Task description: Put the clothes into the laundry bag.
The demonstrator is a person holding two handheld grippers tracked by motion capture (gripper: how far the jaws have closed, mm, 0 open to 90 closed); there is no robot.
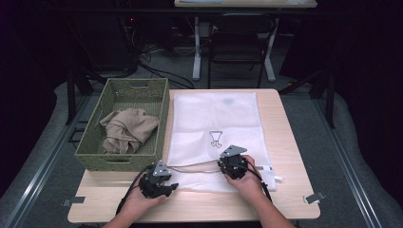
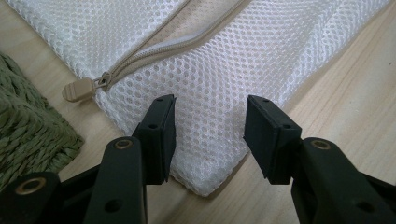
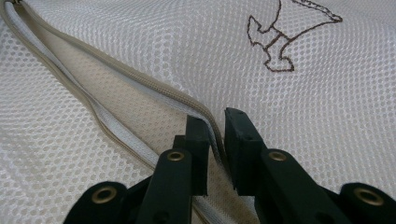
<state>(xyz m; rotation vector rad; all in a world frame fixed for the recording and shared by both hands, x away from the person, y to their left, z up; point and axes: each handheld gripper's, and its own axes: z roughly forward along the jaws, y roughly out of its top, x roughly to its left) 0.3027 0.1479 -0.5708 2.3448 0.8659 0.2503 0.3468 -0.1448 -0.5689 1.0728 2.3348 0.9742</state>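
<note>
We hold two claws at the near edge of the white mesh laundry bag (image 1: 214, 128). Our right gripper (image 3: 215, 135) has its jaws nearly together, pinching the upper lip of the bag's open zipper (image 3: 140, 81); the embroidered mark (image 3: 280, 42) lies just beyond it. Our left gripper (image 2: 210, 135) stands half open, jaws straddling the bag's corner without pressing it, the zipper pull (image 2: 79, 88) just ahead to its left. The green basket (image 1: 95, 137) with tan cloth (image 1: 127, 129) sits beside our left claw.
</note>
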